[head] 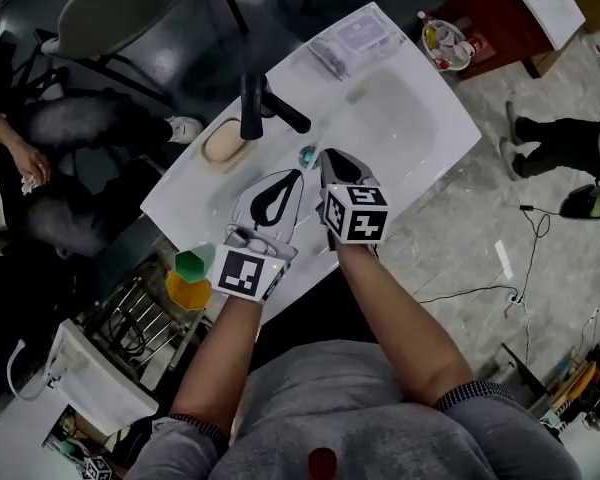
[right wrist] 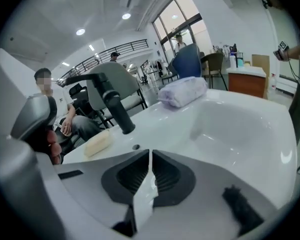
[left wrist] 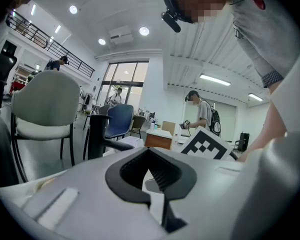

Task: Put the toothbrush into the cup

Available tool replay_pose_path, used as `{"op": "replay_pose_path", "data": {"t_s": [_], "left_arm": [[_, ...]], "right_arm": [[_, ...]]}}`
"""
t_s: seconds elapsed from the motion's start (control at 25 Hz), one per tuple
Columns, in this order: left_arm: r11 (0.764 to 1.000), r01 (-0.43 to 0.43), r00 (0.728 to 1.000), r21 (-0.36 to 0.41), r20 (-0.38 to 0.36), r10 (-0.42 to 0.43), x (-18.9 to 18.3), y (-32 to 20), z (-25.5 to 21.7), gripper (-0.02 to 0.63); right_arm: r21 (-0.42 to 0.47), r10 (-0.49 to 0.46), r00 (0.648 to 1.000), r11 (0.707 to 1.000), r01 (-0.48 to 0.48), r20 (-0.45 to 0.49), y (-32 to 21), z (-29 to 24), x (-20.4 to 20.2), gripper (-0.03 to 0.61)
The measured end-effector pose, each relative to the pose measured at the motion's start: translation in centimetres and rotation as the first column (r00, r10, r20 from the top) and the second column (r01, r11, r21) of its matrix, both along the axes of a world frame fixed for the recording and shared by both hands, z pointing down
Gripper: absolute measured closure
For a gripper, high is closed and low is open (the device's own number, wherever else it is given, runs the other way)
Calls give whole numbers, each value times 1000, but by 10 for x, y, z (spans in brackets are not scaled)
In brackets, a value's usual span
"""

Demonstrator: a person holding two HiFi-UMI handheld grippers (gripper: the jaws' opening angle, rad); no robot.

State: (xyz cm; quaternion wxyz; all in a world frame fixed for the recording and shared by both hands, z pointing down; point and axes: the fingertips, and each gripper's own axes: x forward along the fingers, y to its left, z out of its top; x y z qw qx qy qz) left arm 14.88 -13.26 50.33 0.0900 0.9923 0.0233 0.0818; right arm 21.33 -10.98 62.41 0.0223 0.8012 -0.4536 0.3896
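Left gripper and right gripper, jaws pressed together on nothing, hover over the sink counter; seeing no toothbrush in any view, we first find it, grasp its handle mid-length, then aim for the green cup.

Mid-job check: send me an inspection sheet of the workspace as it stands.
Surface: white sink counter, grippers over its near edge.
Job's things: green cup on orange cup by the counter's near left corner; toothbrush not clearly seen.
Clutter: black faucet, soap bar, wrapped packet, small teal object.
Grippers: left gripper and right gripper, jaws together, nothing between them.
Cables: cable on the floor at right.
Surroundings: seated person, chair, standing person's legs.
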Motion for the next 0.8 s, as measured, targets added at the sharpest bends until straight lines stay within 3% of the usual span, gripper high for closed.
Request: {"op": "replay_pose_path", "data": {"t_s": [0.24,0.36,0.52,0.8], "left_arm": [[1000,-7,1000,11,22,7,11,-6,32,606],[1000,-4,999,7,40,4,17,-9,44,606],[1000,-6,999,6,53,5,23,-13,54,606],[1000,21,997,-9,75,-20,25,-25,64,606]], "right_arm": [[-65,84,994,995,-79,74,-2,47,15,561],[-106,116,987,989,-104,112,-2,68,20,508],[-136,148,978,982,-128,147,-6,88,25,502],[-215,246,939,957,-196,240,-3,123,25,480]]}}
